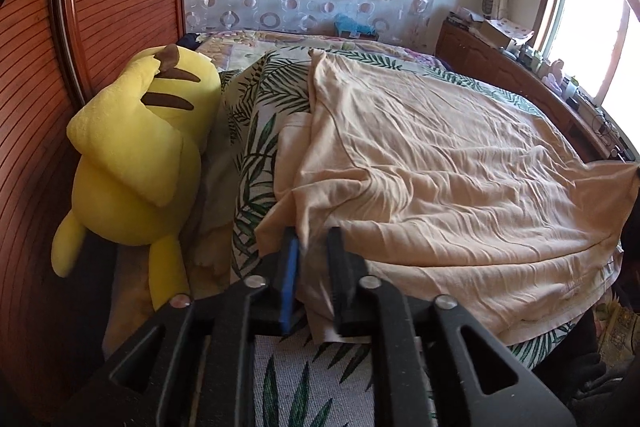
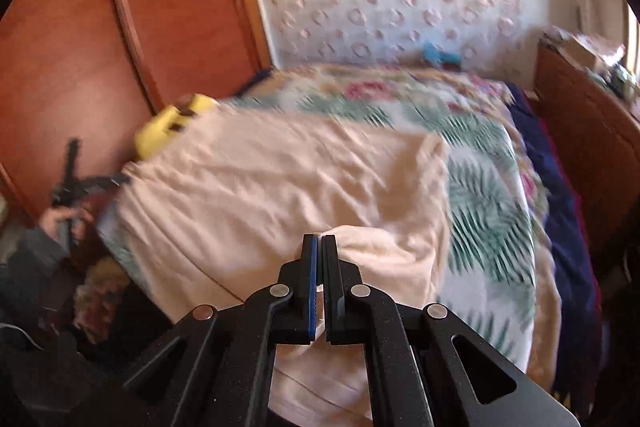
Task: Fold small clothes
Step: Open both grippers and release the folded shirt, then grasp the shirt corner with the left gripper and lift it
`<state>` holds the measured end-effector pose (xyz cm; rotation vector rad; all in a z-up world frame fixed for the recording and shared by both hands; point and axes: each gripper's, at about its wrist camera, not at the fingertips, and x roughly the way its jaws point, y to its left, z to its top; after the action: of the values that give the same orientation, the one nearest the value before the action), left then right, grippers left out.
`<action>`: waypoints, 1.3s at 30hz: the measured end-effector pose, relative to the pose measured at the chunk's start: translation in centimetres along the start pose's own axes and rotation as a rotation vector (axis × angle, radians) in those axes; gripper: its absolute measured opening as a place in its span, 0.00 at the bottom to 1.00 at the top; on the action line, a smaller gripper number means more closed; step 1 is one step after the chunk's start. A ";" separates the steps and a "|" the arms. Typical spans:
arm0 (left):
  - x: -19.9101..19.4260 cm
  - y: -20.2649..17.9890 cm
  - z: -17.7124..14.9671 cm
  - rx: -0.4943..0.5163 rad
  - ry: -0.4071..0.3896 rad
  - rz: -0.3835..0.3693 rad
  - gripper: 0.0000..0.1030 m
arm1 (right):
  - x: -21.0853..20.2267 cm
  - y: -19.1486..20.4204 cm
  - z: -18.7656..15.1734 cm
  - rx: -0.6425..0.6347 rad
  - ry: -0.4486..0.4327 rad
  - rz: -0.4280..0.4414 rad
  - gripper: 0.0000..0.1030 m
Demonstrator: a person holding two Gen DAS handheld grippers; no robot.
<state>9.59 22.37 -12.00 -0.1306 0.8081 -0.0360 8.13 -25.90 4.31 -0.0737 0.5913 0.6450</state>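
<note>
A peach-coloured shirt (image 1: 432, 163) lies spread over the palm-leaf bedspread (image 1: 264, 131). My left gripper (image 1: 314, 239) stands at its near left corner with the jaws a little apart and cloth between them. My right gripper (image 2: 319, 239) is shut on the shirt's near right corner (image 2: 360, 247) and holds that part bunched and raised over the shirt (image 2: 260, 179). The right wrist view is blurred by motion. The left gripper also shows in the right wrist view (image 2: 70, 183), held by a hand at the bed's left edge.
A yellow plush toy (image 1: 140, 155) lies on the bed's left side against the wooden wardrobe (image 1: 40, 107). A wooden cabinet (image 1: 520, 75) with clutter runs along the right under the window. A dark blue blanket (image 2: 556, 187) hangs at the bed's right edge.
</note>
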 end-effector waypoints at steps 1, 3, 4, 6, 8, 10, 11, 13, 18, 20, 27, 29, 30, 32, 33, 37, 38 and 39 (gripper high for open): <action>-0.1 -0.1 0.0 0.000 0.001 -0.007 0.27 | -0.6 0.4 0.3 -0.005 -0.017 0.005 0.02; -0.1 -0.3 0.0 0.000 0.001 -0.014 0.38 | -1.0 0.9 0.8 -0.014 -0.028 -0.008 0.02; -0.3 -0.4 0.1 0.001 -0.005 -0.017 0.38 | -1.0 0.9 0.5 -0.018 -0.021 -0.024 0.02; -0.3 -0.4 0.1 -0.002 -0.008 -0.018 0.39 | -0.9 0.2 -0.7 -0.002 0.006 -0.055 0.02; -0.2 -0.5 0.2 -0.005 -0.009 -0.008 0.39 | -0.6 -0.6 -2.2 0.015 0.041 -0.115 0.02; 0.0 -0.5 0.1 -0.004 0.001 -0.002 0.39 | 0.0 -1.9 -3.9 0.028 0.086 -0.194 0.02; 0.2 -0.5 0.1 -0.001 0.008 0.004 0.39 | 0.2 -2.9 -5.0 0.062 0.109 -0.210 0.02; 0.6 -0.6 0.0 0.004 0.020 0.019 0.39 | 0.7 -4.4 -7.0 0.119 0.148 -0.221 0.02; 1.3 -0.5 -0.4 -0.009 0.049 0.030 0.39 | 2.1 -4.8 -9.8 0.155 0.194 -0.213 0.02; 1.4 -0.6 -0.5 -0.006 0.051 0.039 0.39 | 2.4 -4.4 -10.0 0.149 0.186 -0.216 0.02; 1.7 -1.1 -0.5 -0.003 0.037 0.070 0.42 | 3.3 -4.4 -9.4 0.122 0.166 -0.224 0.05; 1.7 -1.2 -0.5 -0.012 0.039 0.071 0.42 | 3.7 -4.4 -9.2 0.118 0.171 -0.228 0.15; 1.6 -1.4 -0.6 -0.013 0.040 0.069 0.42 | 3.7 -4.4 -9.1 0.117 0.165 -0.231 0.25; 1.5 -1.6 -0.7 -0.015 0.043 0.060 0.42 | 3.7 -4.3 -8.9 0.124 0.146 -0.223 0.41; 1.5 -1.9 -0.8 -0.013 0.045 0.058 0.40 | 3.6 -4.4 -8.9 0.131 0.135 -0.212 0.45; 1.2 -2.9 -1.1 0.015 0.044 0.028 0.12 | 3.5 -4.4 -8.6 0.142 0.118 -0.215 0.48; 1.2 -3.1 -1.1 0.017 0.046 0.023 0.08 | 3.6 -4.4 -8.6 0.146 0.114 -0.212 0.48; 1.2 -3.4 -1.0 0.021 0.046 0.029 0.07 | 3.7 -4.5 -8.6 0.150 0.112 -0.208 0.48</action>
<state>9.73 18.79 -13.10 -0.0982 0.8555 -0.0201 8.87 -29.57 -5.36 -0.0303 0.7277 0.3949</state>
